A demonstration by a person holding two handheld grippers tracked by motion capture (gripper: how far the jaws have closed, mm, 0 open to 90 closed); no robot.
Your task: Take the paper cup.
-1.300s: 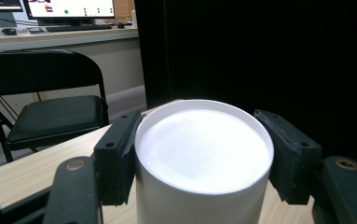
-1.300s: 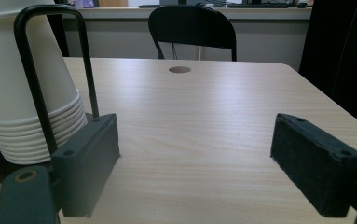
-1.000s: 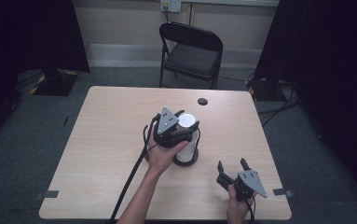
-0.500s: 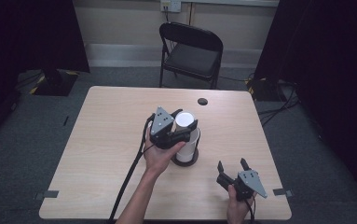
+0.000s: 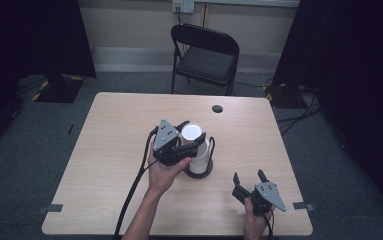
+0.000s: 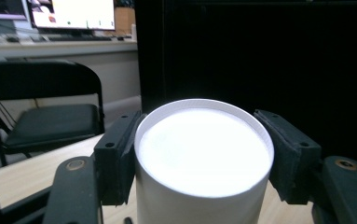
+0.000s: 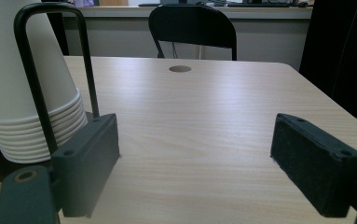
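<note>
While your left gripper [image 5: 191, 134] sits at the top of the stack of white paper cups [image 5: 197, 150], its fingers [image 6: 115, 154] press on both sides of the uppermost cup [image 6: 203, 161], closed on it. The stack stands upside down in a black wire holder [image 7: 50, 79] near the middle of the tabletop [image 5: 104, 145]. Your right gripper [image 5: 249, 177] rests low near the front right corner, fingers [image 7: 90, 163] wide apart and holding nothing.

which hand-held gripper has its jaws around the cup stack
The left hand-held gripper: its jaws flank the top of the stack of white paper cups. The right hand-held gripper sits open near the table's corner, apart from it.
</note>
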